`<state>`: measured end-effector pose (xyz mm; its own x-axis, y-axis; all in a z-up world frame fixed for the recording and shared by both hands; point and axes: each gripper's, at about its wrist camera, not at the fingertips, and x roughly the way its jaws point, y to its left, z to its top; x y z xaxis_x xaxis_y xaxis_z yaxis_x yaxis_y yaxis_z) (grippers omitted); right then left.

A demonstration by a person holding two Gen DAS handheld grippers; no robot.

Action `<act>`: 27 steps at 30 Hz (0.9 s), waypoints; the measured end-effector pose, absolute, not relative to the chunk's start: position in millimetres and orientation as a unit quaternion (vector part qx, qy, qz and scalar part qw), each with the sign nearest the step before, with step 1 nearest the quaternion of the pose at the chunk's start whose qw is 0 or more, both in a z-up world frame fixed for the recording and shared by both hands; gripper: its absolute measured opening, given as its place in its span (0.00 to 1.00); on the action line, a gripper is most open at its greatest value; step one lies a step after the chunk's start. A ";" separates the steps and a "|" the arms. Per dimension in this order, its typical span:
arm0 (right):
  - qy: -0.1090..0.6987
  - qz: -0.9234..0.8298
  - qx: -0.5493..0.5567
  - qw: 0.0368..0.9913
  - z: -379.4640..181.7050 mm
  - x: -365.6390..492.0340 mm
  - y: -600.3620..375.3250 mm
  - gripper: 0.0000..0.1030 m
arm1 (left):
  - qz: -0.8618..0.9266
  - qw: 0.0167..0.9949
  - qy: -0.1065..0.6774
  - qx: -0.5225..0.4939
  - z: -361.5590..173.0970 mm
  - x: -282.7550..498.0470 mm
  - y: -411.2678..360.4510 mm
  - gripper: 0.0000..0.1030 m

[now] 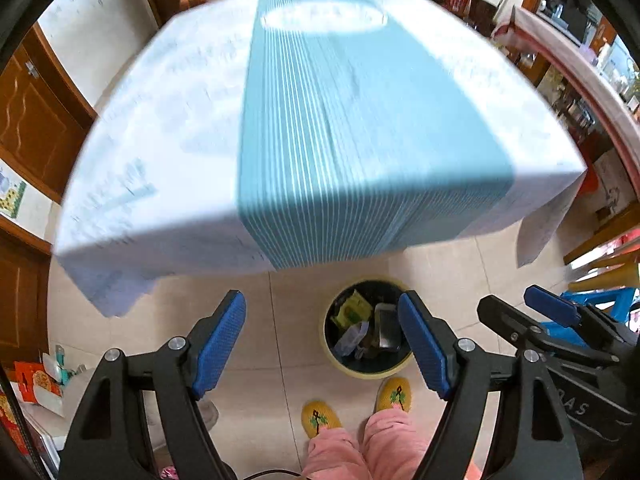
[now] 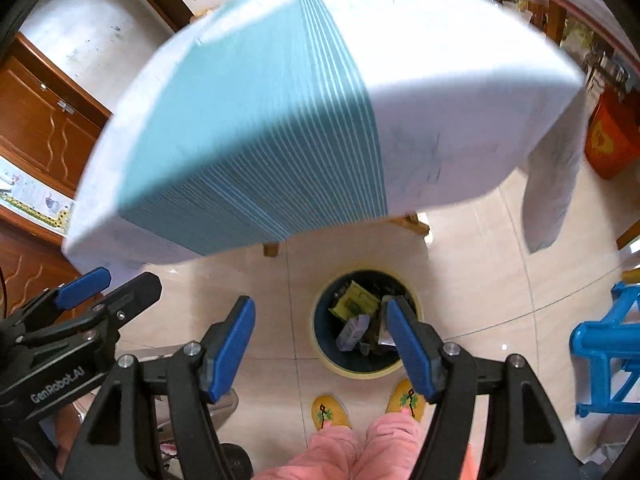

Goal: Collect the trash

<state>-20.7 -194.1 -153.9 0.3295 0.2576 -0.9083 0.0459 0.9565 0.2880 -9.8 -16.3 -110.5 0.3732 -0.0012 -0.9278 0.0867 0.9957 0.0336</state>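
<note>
A round yellow-rimmed trash bin [image 1: 362,372] stands on the tiled floor in front of the table. It holds a yellow-green wrapper [image 1: 352,310], a clear plastic piece and a dark grey item. The bin also shows in the right wrist view [image 2: 365,372], with the yellow wrapper [image 2: 356,300] and pale packaging inside. My left gripper [image 1: 322,344] is open and empty, held above the floor just left of the bin. My right gripper [image 2: 320,350] is open and empty, above the bin's left side. Each gripper shows in the other's view, the right one [image 1: 520,316] and the left one [image 2: 108,284].
A table with a white and blue striped cloth [image 1: 320,120] fills the upper view. The person's pink trousers and yellow slippers [image 1: 320,418] are just behind the bin. A blue plastic stool [image 2: 604,364] stands at right. Wooden cabinets [image 1: 32,120] line the left wall.
</note>
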 end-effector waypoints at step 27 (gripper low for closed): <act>0.482 0.098 0.068 0.868 35.3 -30.0 -180.5 0.67 | 0.015 0.881 0.473 0.006 48.1 -34.7 -9.9 0.75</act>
